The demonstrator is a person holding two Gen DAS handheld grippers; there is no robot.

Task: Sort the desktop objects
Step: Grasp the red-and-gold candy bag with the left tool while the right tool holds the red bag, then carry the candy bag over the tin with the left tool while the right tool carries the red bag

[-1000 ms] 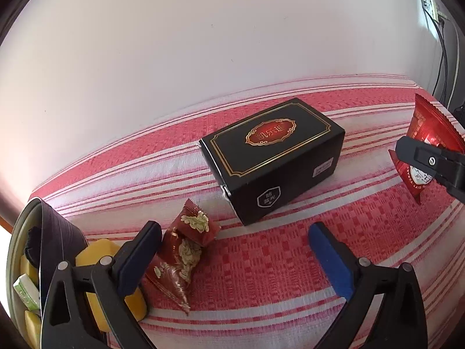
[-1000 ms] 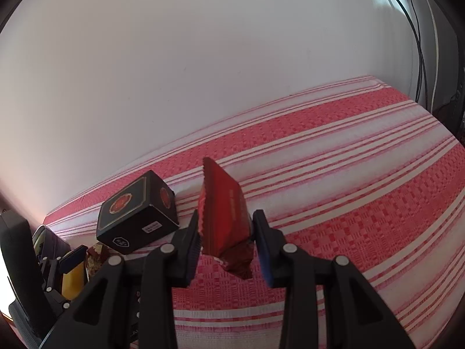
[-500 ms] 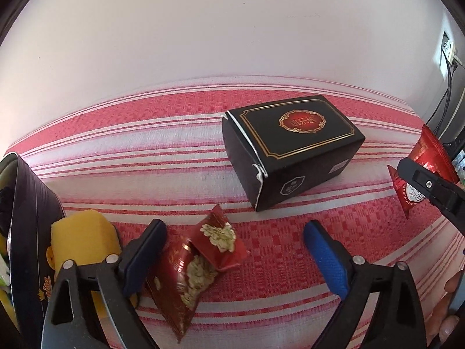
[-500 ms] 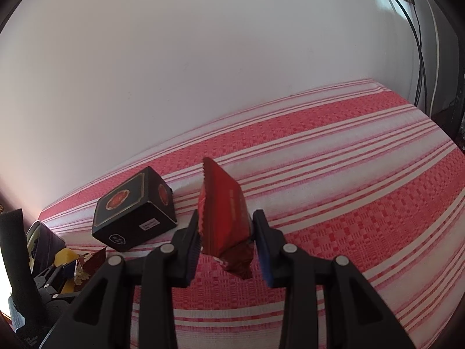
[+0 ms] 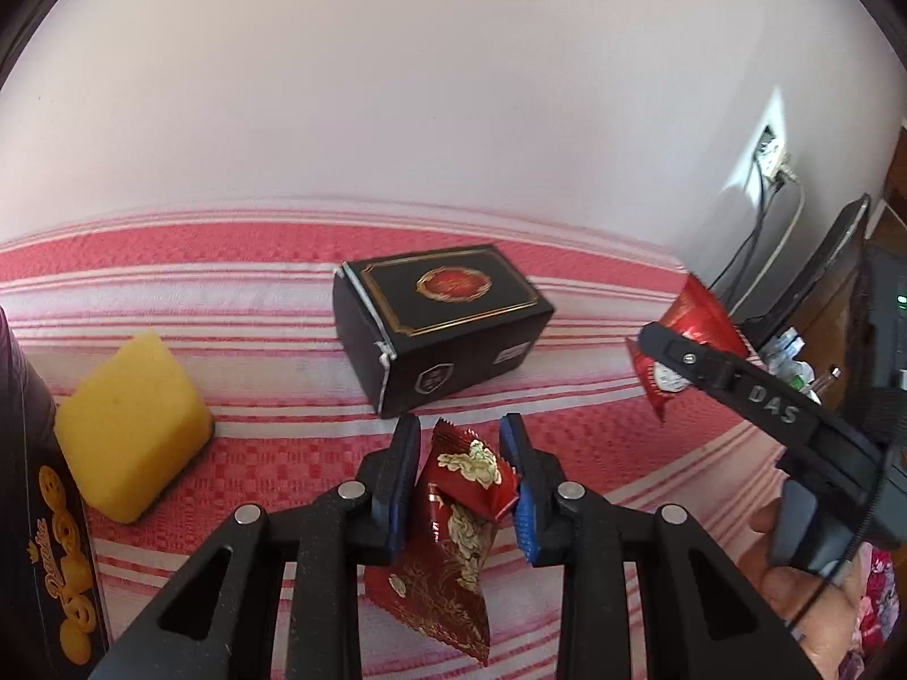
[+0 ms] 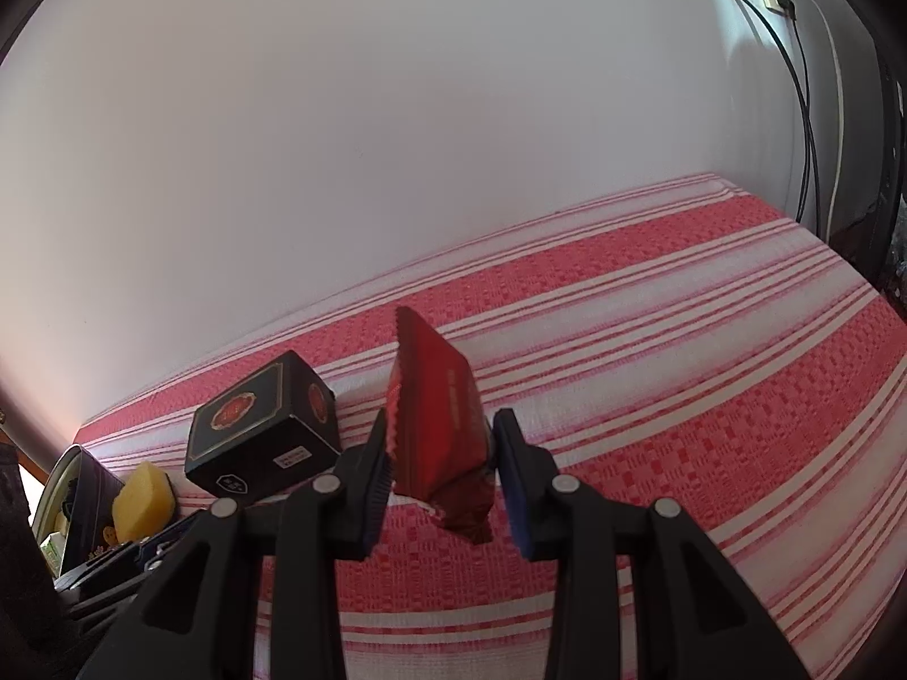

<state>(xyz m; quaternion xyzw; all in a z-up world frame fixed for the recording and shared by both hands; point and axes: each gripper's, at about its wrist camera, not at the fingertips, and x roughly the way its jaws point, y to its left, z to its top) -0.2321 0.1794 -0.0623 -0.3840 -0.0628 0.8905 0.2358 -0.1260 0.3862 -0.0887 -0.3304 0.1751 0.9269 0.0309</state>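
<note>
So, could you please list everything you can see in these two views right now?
black box: one, black with gold trim and a red emblem, on the cloth near the wall
sponge: one, yellow, on the cloth to the left of the box
floral sachet: one, dark red with gold flowers, between the left jaws
red packet: one, plain red, between the right jaws
cookie tin: one, dark with gold print, at the left edge
striped cloth: one, red and white, covering the table
cables: several, dark and white, on the wall at right
left gripper: shut on the sachet
right gripper: shut on the packet
</note>
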